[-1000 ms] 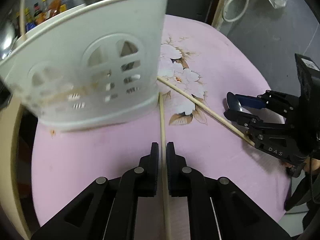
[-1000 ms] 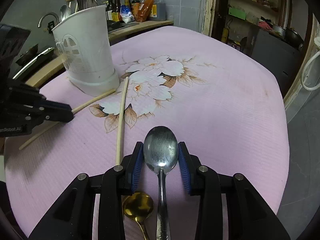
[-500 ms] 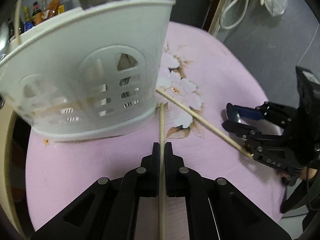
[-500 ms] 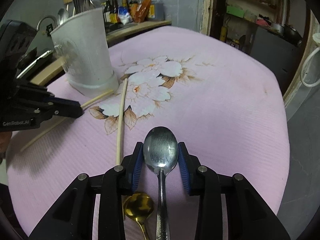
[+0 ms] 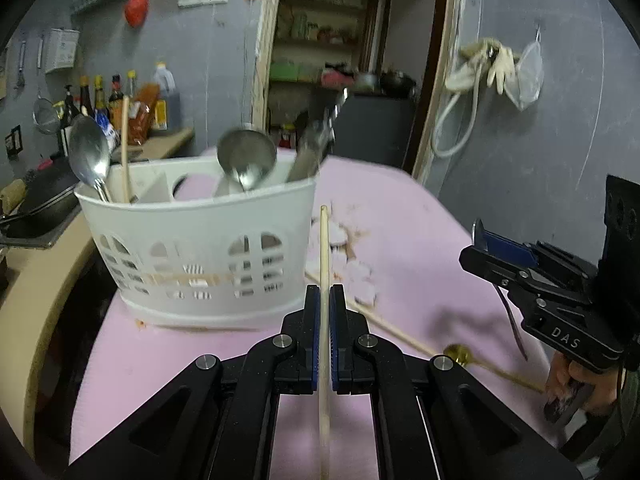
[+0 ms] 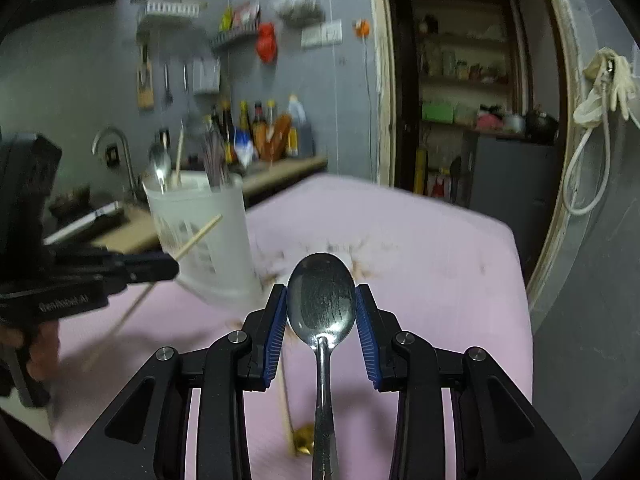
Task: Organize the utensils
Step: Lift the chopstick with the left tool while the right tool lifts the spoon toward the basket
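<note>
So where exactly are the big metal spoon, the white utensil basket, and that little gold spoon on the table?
metal spoon (image 6: 321, 292), right wrist view, on its bowl.
white utensil basket (image 5: 192, 216), left wrist view, on its front wall below the rim.
gold spoon (image 5: 456, 354), left wrist view, on its round bowl.

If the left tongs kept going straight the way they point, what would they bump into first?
Probably the white utensil holder. The left tongs, shut on a chopstick, aim at its near right corner; depth is unclear, so they might slip past onto the pink tablecloth.
</note>
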A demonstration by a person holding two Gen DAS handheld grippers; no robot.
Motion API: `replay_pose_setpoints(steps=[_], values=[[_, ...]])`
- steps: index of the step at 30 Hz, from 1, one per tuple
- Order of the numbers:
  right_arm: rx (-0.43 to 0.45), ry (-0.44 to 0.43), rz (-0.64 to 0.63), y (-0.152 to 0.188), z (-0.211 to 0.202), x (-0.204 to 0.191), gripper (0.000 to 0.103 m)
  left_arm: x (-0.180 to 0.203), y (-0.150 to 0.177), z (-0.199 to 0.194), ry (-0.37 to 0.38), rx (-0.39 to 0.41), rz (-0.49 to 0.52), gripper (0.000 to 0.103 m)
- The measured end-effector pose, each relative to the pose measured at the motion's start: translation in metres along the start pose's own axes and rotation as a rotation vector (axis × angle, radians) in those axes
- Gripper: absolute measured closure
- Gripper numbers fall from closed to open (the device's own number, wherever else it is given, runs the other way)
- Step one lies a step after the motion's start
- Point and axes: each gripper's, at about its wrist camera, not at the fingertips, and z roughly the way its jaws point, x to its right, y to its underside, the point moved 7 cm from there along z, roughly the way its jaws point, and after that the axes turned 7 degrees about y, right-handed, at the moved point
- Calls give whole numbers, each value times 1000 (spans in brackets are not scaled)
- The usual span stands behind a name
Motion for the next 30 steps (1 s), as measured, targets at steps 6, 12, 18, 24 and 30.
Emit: replay_pose_setpoints(steps=[6,12,18,24,30], values=[[109,-49,62,-34,-13,-9,72,-9,-17,-23,18,115,-35,101],[199,-128,94,-73,-20,-27,72,-27,-58,-61,50,259,-82,101],[303,-206,121,-114,-24,-50,72,-53,-97,-97,33,392,-131,101],[416,-263,153,-150,-21,-77,72,-90,-130,-122,-19,537,-152,101],[515,-242,212,-168,-1,-92,72,-134,-152,-130,-63,655,-197,101]])
